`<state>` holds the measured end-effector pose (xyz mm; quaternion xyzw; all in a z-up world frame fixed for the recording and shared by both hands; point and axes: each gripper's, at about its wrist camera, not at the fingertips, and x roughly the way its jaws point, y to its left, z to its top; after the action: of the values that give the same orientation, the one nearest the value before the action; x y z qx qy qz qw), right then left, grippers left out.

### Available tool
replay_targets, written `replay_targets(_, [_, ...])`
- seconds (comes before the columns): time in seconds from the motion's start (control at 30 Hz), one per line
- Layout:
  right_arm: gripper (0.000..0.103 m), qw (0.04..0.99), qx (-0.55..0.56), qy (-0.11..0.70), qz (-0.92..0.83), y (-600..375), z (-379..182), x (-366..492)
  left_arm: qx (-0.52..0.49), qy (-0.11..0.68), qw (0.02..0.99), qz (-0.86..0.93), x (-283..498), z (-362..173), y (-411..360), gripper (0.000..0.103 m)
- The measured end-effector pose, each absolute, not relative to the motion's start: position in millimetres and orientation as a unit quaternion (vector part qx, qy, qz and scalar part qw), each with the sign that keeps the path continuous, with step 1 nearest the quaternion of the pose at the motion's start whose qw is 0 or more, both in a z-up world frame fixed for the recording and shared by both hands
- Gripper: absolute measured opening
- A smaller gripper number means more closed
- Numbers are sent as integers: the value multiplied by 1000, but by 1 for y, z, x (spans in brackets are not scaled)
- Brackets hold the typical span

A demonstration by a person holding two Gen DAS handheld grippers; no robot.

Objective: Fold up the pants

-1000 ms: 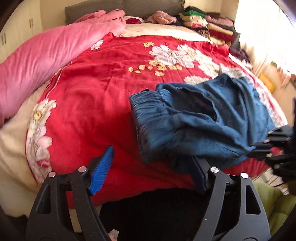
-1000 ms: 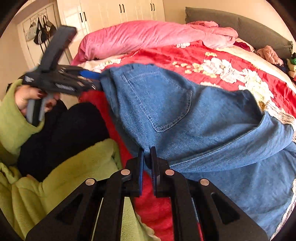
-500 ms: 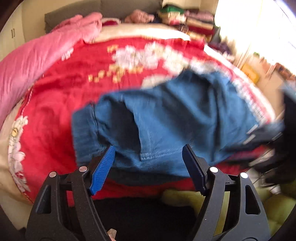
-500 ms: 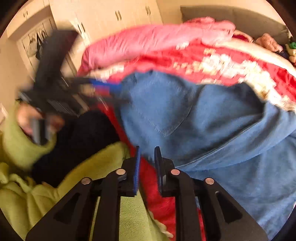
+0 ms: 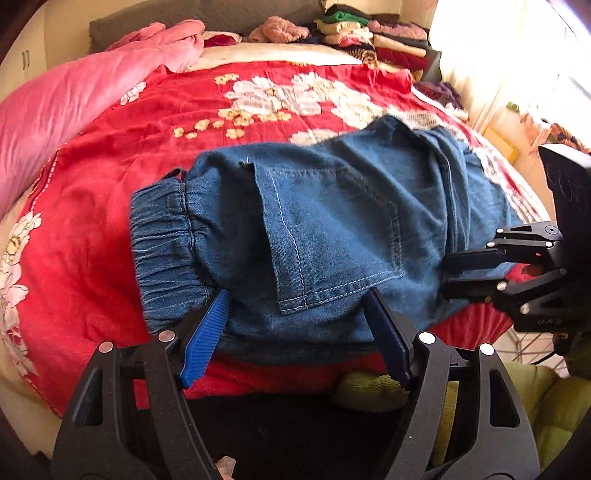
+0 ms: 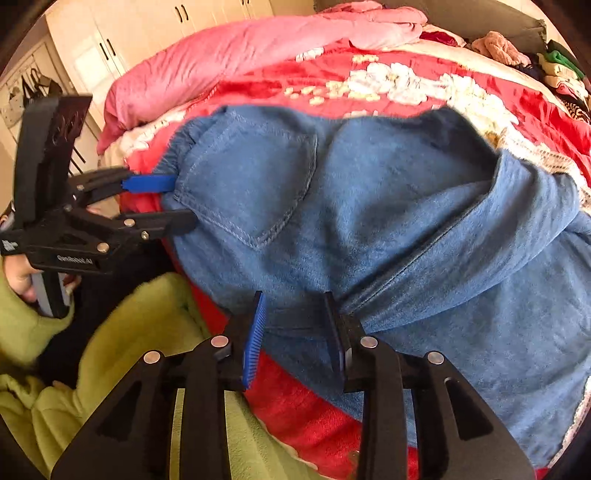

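Blue denim pants (image 5: 332, 221) lie folded on the red floral bedspread, elastic waistband to the left and a back pocket facing up; they also show in the right wrist view (image 6: 369, 221). My left gripper (image 5: 295, 332) is open, its jaws wide apart at the pants' near edge, holding nothing. It also shows in the right wrist view (image 6: 177, 203), open beside the waistband. My right gripper (image 6: 295, 325) is open, its jaws apart at the near edge of the denim. It also shows in the left wrist view (image 5: 447, 273) at the pants' right edge.
The red bedspread (image 5: 110, 184) covers the bed. A pink quilt (image 5: 74, 96) lies along the left side. A stack of folded clothes (image 5: 369, 33) sits at the far right by the headboard. Wardrobe doors (image 6: 110, 44) stand behind. My green sleeve (image 6: 129, 350) is below.
My right gripper has opened and let go of the pants. My left gripper has shifted along the near edge, so the denim now sits between its open jaws. The pants lie flatter.
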<state>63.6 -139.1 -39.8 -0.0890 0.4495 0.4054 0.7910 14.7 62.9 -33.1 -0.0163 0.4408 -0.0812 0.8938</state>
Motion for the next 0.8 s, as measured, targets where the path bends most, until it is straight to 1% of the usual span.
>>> replay_targets(0.07, [55,805,-71,428,404,-147,-23,62,-26,431,898,-82,12,-28,65,67])
replay_targets(0.2, [57,835,-48,400,375,-170,2,69,-34,403,911,-80,3,-8,65,68])
replay_targets(0.23, [62,843,-40,395,364,-177,8,73,-35,396,914,-77,1,-1,64,73])
replay_targets(0.3, [67,856,-23,384,345,-194,16,78,-35,383,920,-77,-4,11,60,78])
replay_targets(0.47, [75,883,-3,359,302,-227,31,87,-28,371,922,-104,-7,30,39,84])
replay_targets(0.67, [76,898,17,344,273,-253,43,104,-38,396,903,-162,7,23,2,84])
replay_targets(0.8, [76,902,3,344,259,-253,49,124,-30,414,887,-204,18,16,-29,84])
